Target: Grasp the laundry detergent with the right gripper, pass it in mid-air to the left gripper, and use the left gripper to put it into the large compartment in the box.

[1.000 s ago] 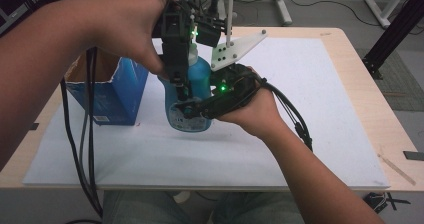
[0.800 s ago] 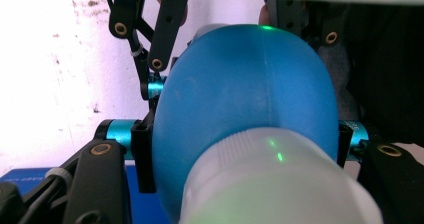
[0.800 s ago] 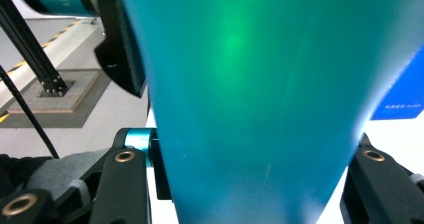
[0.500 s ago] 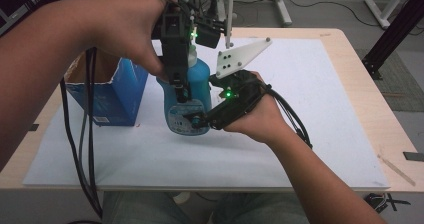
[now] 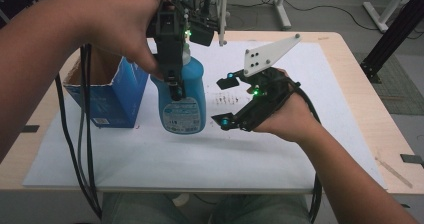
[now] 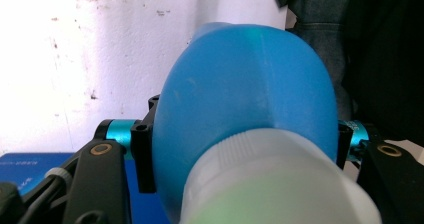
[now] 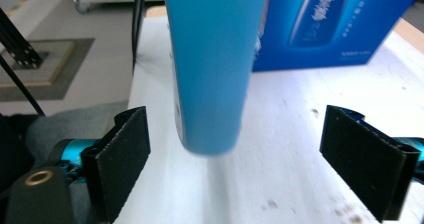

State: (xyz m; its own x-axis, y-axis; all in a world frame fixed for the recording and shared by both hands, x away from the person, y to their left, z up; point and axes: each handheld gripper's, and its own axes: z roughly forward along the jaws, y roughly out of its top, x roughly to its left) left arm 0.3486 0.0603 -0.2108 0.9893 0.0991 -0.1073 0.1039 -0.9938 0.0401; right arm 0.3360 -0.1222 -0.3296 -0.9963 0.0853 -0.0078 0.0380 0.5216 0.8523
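At the far left of the high view, an open blue box (image 5: 107, 101) stands on the white sheet (image 5: 300, 149) covering the table (image 5: 360, 79), just beside and to the left of the left gripper (image 5: 172, 86). The left gripper points downward from above and is clamped on a blue bottle (image 5: 183, 101): in the left gripper view its two black jaws press against opposite sides of the bottle's upper body (image 6: 240, 94), with the white cap (image 6: 270, 184) nearest the camera. The bottle hangs upright beneath this gripper, its label facing the person; whether its base touches the sheet cannot be told from the pictures.

To the right of the bottle, the right gripper (image 5: 225, 101) lies level in the person's hand (image 5: 290, 119), jaws aimed at the bottle. Its jaws have just been opening and now stand wide apart, gripping nothing. In the right gripper view the bottle (image 7: 212, 64) stands ahead of the right gripper (image 7: 235, 154), between the two pads but clear of both, with the box (image 7: 335, 21) behind it.
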